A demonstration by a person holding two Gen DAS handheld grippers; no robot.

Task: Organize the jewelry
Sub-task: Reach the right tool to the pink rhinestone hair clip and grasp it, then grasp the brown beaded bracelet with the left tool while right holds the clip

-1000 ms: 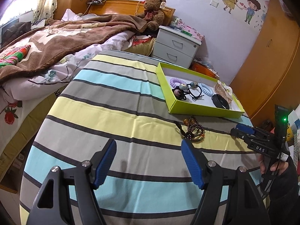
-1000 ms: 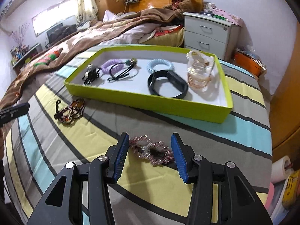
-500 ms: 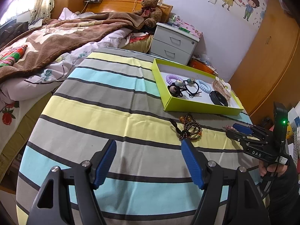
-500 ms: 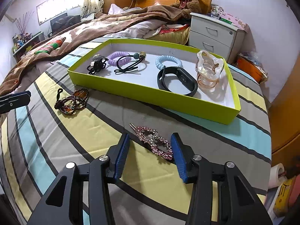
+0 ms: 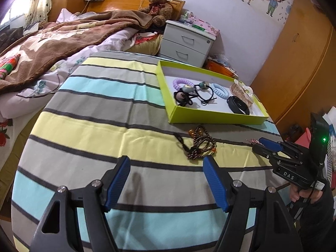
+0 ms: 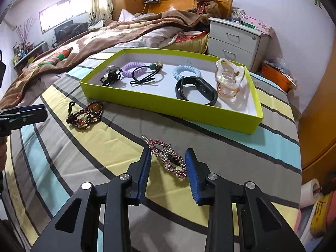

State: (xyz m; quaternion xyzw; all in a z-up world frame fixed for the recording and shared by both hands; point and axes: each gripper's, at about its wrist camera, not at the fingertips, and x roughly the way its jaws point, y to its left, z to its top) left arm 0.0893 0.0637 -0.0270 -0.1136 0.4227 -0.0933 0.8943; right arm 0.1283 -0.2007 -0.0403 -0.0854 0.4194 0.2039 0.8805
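Our right claw (image 6: 168, 166) has narrowed around the hair clip (image 6: 168, 157) lying near the tray (image 6: 168, 113) without yet pinching it, so we judge the pickup imminent, while our left claw (image 5: 167, 180) stays spread near the bead bracelet (image 5: 199, 145).

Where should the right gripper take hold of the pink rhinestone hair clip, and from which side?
Grip the pink rhinestone hair clip across its narrow width at mid-length, from above. It lies flat and long on the striped cloth, already between the right gripper's open fingers.
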